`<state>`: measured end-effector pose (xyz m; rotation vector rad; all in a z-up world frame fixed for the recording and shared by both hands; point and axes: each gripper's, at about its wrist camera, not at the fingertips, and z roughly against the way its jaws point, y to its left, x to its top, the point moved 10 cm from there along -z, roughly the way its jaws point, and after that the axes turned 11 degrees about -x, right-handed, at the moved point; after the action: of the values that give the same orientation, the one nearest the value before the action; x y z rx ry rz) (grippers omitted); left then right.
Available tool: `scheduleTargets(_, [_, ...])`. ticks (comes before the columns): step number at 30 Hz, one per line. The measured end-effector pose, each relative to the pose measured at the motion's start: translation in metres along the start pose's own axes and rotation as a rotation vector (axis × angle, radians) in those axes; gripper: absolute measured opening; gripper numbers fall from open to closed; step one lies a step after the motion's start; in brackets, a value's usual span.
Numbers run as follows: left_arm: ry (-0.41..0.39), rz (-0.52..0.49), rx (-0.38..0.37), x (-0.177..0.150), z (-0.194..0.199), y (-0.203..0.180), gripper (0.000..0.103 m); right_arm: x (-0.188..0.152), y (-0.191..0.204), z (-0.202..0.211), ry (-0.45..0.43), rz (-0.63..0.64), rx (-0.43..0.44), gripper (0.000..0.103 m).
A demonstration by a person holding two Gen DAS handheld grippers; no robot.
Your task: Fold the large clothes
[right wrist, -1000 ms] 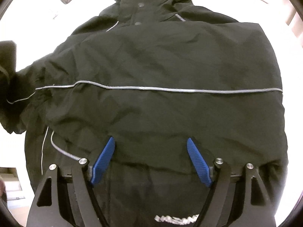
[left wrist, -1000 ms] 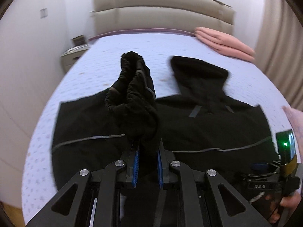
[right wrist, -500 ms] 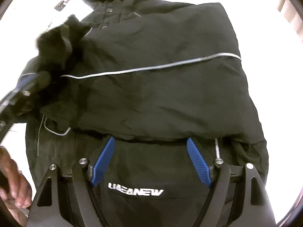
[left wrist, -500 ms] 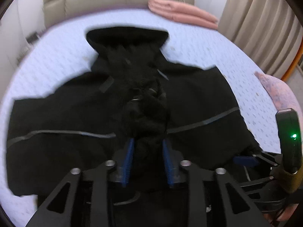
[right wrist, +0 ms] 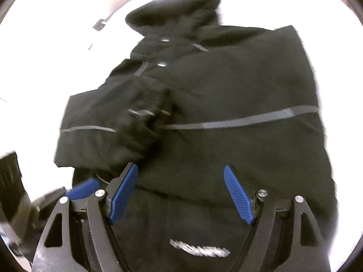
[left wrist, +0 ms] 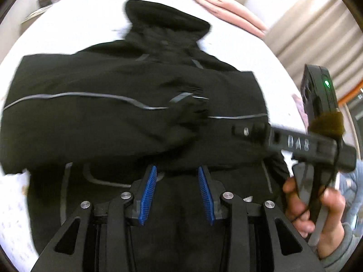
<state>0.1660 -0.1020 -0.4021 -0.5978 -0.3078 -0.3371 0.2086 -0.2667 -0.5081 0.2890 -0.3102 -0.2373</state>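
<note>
Black jacket lay spread flat on the bed, hood toward the headboard, grey reflective stripe running across the chest. Left sleeve lay folded across the front, its cuff resting near the middle of the chest, over the stripe.

Left gripper hovered above the lower part of the jacket, released, partly open. Just opened within the last moment; nothing between the 2 blue pads, only jacket fabric seen beyond them. No contact with the cloth discernible. Seen in the right wrist view as a blurred blue pad at the lower left, beside the jacket's edge.

Right gripper stood wide open above the jacket's lower front, empty, both blue pads well apart. White lettering on the fabric below them, blurred and unreadable. Whether the pad tips touched the cloth: cannot tell. Same gripper's body visible in the left wrist view at the right, held in a hand with a grey sleeve cuff; a green light glowing on the unit above it.

Folded pink cloth lay at the far corner of the bed, apart from the jacket. Pale curtains hung beyond, to the right.
</note>
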Motion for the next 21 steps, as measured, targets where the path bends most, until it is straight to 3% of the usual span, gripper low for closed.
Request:
scheduleTargets(7, [-0.122,0.116,0.122,0.019,0.052,0.061,0.039,0.026,0.038,-0.050,0.059,-0.086,0.114,0.079])
scheduleTargets(9, [-0.158,0.146,0.144,0.028,0.064,0.078,0.039,0.030,0.046,-0.057,0.079,-0.078,0.154,0.041])
scheduleTargets(13, [-0.215,0.162,0.199,0.053,0.083,0.099,0.039,0.038,0.057,-0.016,-0.029,-0.005,0.136,0.031])
scheduleTargets(16, [-0.236,0.143,0.198,0.069,0.087,0.100,0.039,0.049,0.042,0.035,-0.146,0.012,0.091,0.031])
scheduleTargets(18, [-0.221,0.117,0.190,0.079,0.075,0.095,0.039,0.062,0.011,0.069,-0.236,-0.007,-0.004,0.031])
scheduleTargets(21, [-0.162,0.100,0.192,0.083,0.043,0.092,0.040,0.068,-0.041,0.090,-0.275,-0.048,-0.123,0.031])
